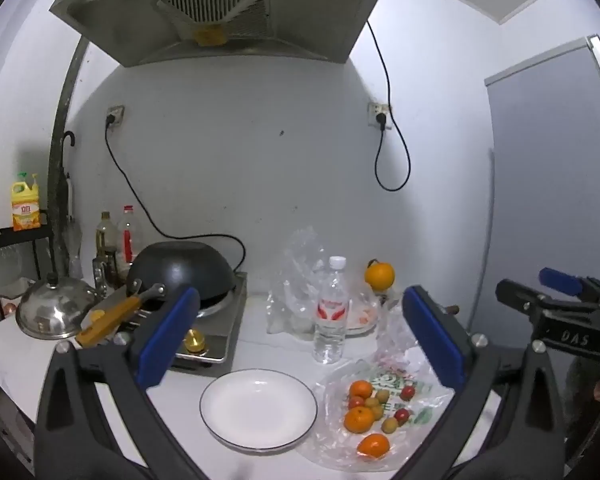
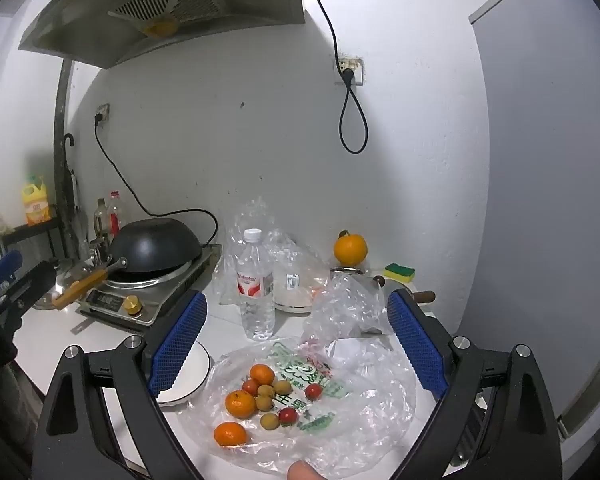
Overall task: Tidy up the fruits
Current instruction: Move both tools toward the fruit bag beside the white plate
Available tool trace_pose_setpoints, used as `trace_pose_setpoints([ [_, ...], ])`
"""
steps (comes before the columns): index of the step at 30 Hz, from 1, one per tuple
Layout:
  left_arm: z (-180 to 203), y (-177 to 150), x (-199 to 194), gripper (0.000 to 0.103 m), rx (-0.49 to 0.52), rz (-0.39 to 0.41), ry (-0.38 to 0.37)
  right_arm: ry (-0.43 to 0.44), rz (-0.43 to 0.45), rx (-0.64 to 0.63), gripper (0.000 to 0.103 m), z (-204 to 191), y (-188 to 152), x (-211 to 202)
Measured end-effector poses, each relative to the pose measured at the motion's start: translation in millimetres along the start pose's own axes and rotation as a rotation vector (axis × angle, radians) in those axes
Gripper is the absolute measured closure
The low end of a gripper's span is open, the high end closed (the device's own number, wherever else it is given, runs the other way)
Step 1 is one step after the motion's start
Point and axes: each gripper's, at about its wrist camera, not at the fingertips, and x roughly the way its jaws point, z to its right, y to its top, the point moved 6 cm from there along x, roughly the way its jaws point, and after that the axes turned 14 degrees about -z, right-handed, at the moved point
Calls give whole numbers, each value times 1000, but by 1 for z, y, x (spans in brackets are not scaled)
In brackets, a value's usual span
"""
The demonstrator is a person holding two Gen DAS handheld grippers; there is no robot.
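A clear plastic bag (image 2: 360, 408) lies flat on the white counter with fruit on it: three small oranges (image 2: 240, 403), red cherry tomatoes (image 2: 313, 391) and several yellowish longans (image 2: 269, 421). The same fruit pile (image 1: 359, 418) shows in the left wrist view, right of an empty white plate (image 1: 259, 408) with a dark rim. The plate's edge (image 2: 202, 368) sits behind the right gripper's left finger. My left gripper (image 1: 300, 344) hovers open above plate and bag. My right gripper (image 2: 296, 344) hovers open above the bag. Neither holds anything.
A water bottle (image 1: 331, 312) stands behind the plate, with crumpled clear bags (image 1: 296, 280) and a larger orange (image 1: 379, 276) beyond. At left are a black wok (image 1: 182, 272) on a stove, a steel lid (image 1: 56, 308) and bottles. A sponge (image 2: 399, 271) lies at the back right.
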Motion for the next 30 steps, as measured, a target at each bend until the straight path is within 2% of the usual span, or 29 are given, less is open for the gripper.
trace_pose_setpoints([
  [7,2,-4,9,0,9,-14,36,4,-12,4,9,5,2,3],
  [30,9,-8,19,0,10,-22,-3,20,-18,-10,9,4,4,5],
])
